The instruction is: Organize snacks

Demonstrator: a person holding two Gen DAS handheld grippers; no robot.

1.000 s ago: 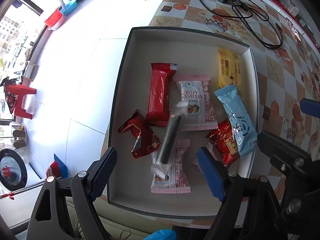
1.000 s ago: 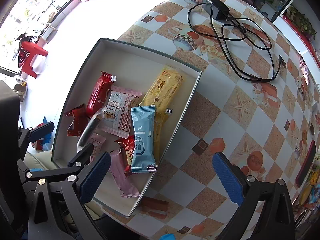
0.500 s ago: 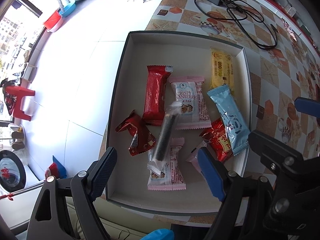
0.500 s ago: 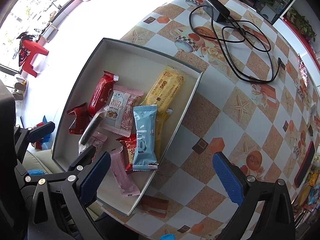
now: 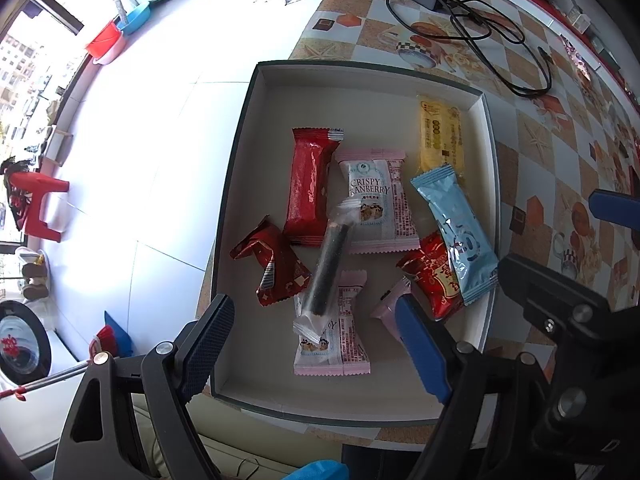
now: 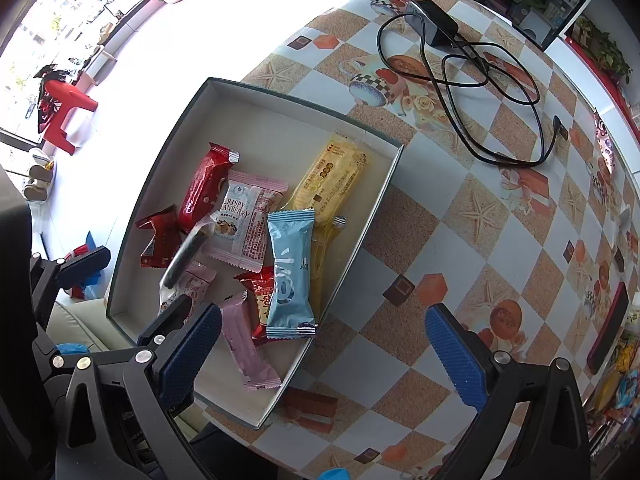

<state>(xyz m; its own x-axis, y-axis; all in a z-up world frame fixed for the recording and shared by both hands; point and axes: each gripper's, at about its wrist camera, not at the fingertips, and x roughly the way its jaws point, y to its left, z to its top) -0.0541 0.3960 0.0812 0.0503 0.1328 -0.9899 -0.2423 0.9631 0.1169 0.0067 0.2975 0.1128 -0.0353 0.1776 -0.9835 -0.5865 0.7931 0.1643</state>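
Note:
A shallow box [image 5: 240, 152] [image 6: 160, 168] on the patterned table holds several wrapped snacks: a long red bar [image 5: 310, 184] [image 6: 204, 186], a pink Crispy Cranberry pack [image 5: 378, 204] [image 6: 248, 220], a yellow bar [image 5: 440, 136] [image 6: 336, 176], a light blue pack [image 5: 456, 232] [image 6: 290, 272], a dark stick in clear wrap [image 5: 326, 268] [image 6: 184, 256], and a pink bar [image 6: 244, 340]. My left gripper [image 5: 316, 344] is open and empty above the box's near end. My right gripper [image 6: 320, 352] is open and empty above the box's right wall.
A black charger with a coiled cable [image 6: 472, 64] [image 5: 468, 16] lies on the table beyond the box. A red phone [image 6: 608, 328] lies at the table's right edge. The table's left edge drops to a white floor with a red stool [image 6: 64, 100].
Both grippers have drawn back and up slightly, so the box sits a little farther off in both views. The snacks have not moved.

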